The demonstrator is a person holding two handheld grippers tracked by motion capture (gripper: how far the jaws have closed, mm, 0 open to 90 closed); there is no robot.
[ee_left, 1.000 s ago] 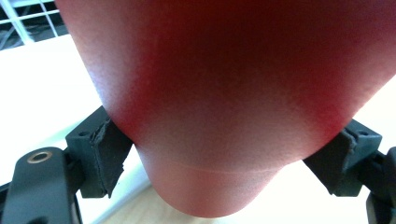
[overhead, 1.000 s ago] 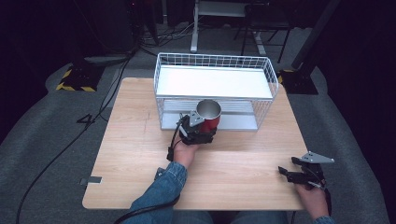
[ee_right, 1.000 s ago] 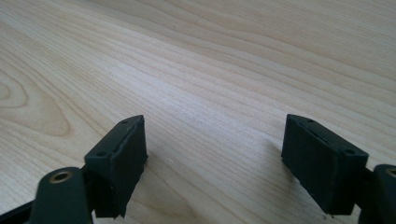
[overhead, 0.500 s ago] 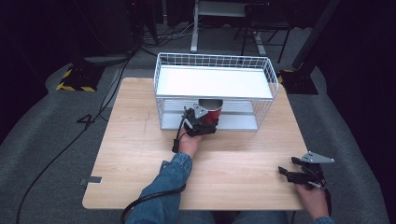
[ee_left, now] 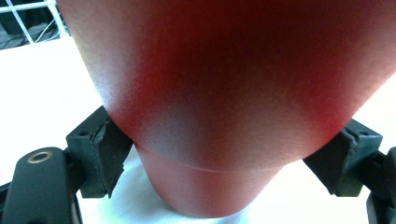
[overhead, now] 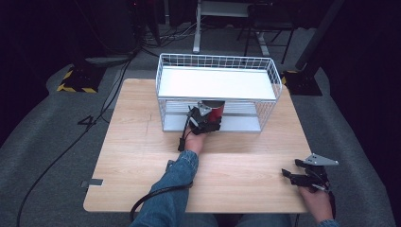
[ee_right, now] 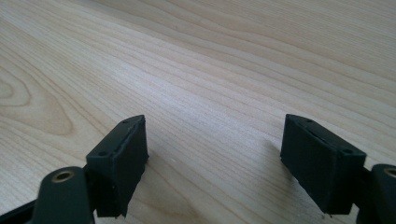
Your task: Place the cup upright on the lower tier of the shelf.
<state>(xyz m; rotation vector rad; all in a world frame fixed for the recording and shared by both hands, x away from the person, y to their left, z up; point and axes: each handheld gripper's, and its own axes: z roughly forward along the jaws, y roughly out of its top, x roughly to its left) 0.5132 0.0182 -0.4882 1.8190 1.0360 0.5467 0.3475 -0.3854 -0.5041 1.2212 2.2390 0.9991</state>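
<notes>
A: From the high view we see the wooden table (overhead: 142,156) with the white wire rack (overhead: 217,61) standing toward twelve o'clock. Our left gripper (overhead: 206,118) reaches under the rack's upper shelf, and the red cup (overhead: 215,109) sits in its grasp on the lower shelf, at about twelve o'clock from the left hand (overhead: 195,139).

B: And our right gripper (overhead: 289,176) rests near the table's five o'clock corner, well apart from the rack, its grey plate on top.

A: In the left gripper view we look straight at the red cup (ee_left: 224,93). Both pads (ee_left: 105,149) press on its sides, so we hold it clamped. White shelf surface lies below it, and rack wire shows at eleven o'clock.

B: In the right gripper view our right gripper (ee_right: 215,154) has its jaws standing wide, with bare wood grain of the table (ee_right: 210,70) between them.
</notes>
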